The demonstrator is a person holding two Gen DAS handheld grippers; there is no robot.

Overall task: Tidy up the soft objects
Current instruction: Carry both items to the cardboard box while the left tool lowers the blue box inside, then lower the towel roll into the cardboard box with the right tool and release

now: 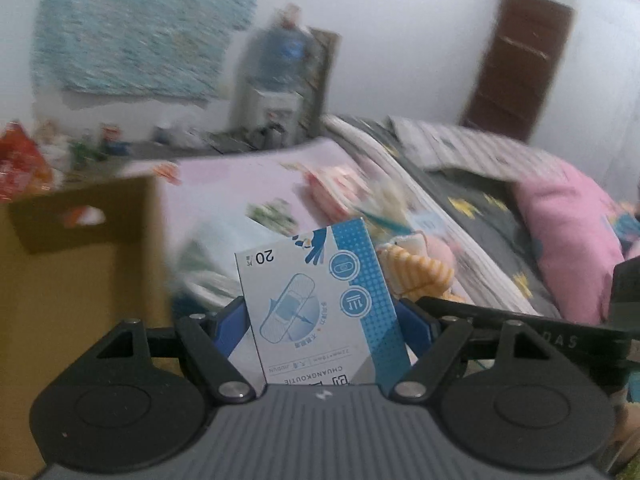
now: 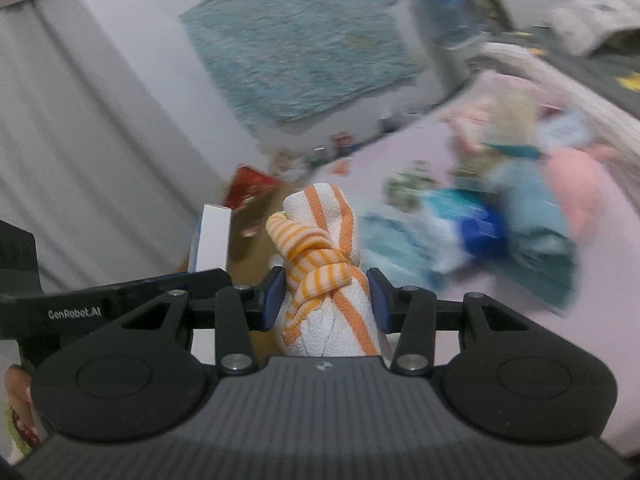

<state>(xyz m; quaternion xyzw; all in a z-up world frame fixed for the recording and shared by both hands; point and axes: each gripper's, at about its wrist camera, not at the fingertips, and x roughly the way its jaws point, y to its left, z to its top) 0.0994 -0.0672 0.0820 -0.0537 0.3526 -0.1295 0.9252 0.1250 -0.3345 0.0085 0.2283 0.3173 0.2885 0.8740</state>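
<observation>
The left gripper [image 1: 320,320] has its two blue pads far apart, and they squeeze a flat blue and white cardboard box of sticking plasters [image 1: 316,300] from both sides. The box stands up between the pads, with its printing upside down. Just to the left of it is a big brown cardboard box [image 1: 80,272] with a cut-out handle hole. Past it lies a bed with a pale pink sheet [image 1: 240,184], and soft things are scattered there, all blurry. On the far right of the bed is a pink pillow [image 1: 572,232] on a dark blanket with yellow shapes [image 1: 480,200].

The right gripper [image 2: 326,300] has its pads closer together. They pinch a rolled white cloth with orange stripes, tied round with a yellow and white striped band [image 2: 324,280]. The bundle sticks up between the pads. To its left you can see the thin edge of the plaster box. To the right, on the pink sheet, lies a heap of blue cloth [image 2: 520,236] and something round and pink [image 2: 576,188], both too blurry to tell more.

Far off on the white wall hangs a fuzzy blue-green mat [image 1: 140,28], and a water bottle on a stand [image 1: 276,80] is beside it.
</observation>
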